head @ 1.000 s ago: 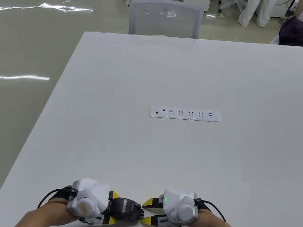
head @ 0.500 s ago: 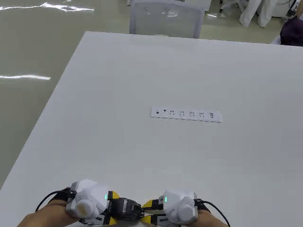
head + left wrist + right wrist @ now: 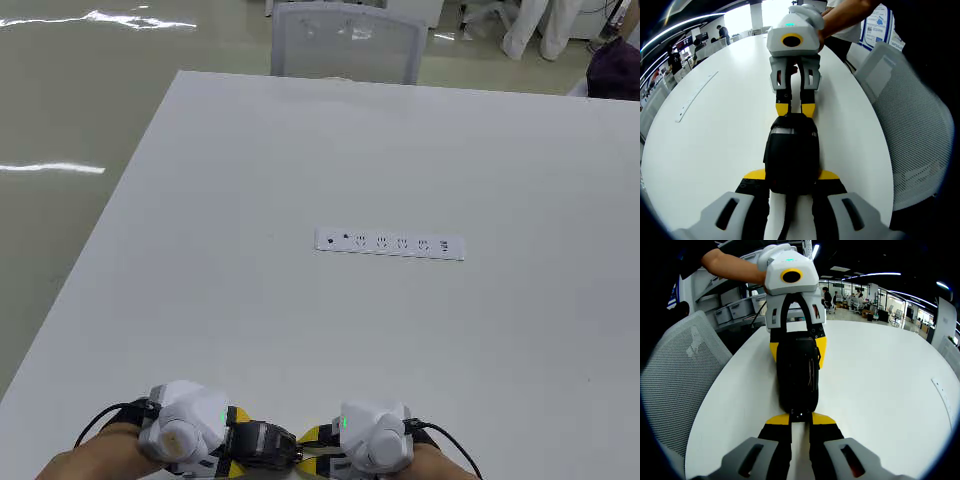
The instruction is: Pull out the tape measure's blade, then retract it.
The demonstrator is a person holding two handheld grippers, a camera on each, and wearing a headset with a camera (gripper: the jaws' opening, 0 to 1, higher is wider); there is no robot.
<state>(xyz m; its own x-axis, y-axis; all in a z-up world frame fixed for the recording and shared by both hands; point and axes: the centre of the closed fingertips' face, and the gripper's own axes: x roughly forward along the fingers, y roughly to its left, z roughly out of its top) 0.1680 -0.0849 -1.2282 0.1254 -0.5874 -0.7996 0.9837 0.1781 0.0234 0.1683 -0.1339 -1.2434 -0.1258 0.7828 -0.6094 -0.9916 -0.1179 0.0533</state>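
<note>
Now my left gripper (image 3: pixel 791 174) is clamping the tape measure (image 3: pixel 792 145) while my right gripper's (image 3: pixel 801 420) shallow pinch on its hook (image 3: pixel 800 414) is risking slipping.

L tongs (image 3: pixel 237 441) clamp tape measure (image 3: pixel 264 443) on table (image 3: pixel 300 150), R tongs (image 3: pixel 311 450) touching it.

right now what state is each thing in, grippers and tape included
left gripper, shut across the case of the tape measure
right gripper, looks shut on the blade tip at the case mouth
tape measure, blade not drawn out
power strip, flat on the table, nothing plugged in
chair, at the table's far edge, unoccupied
</note>
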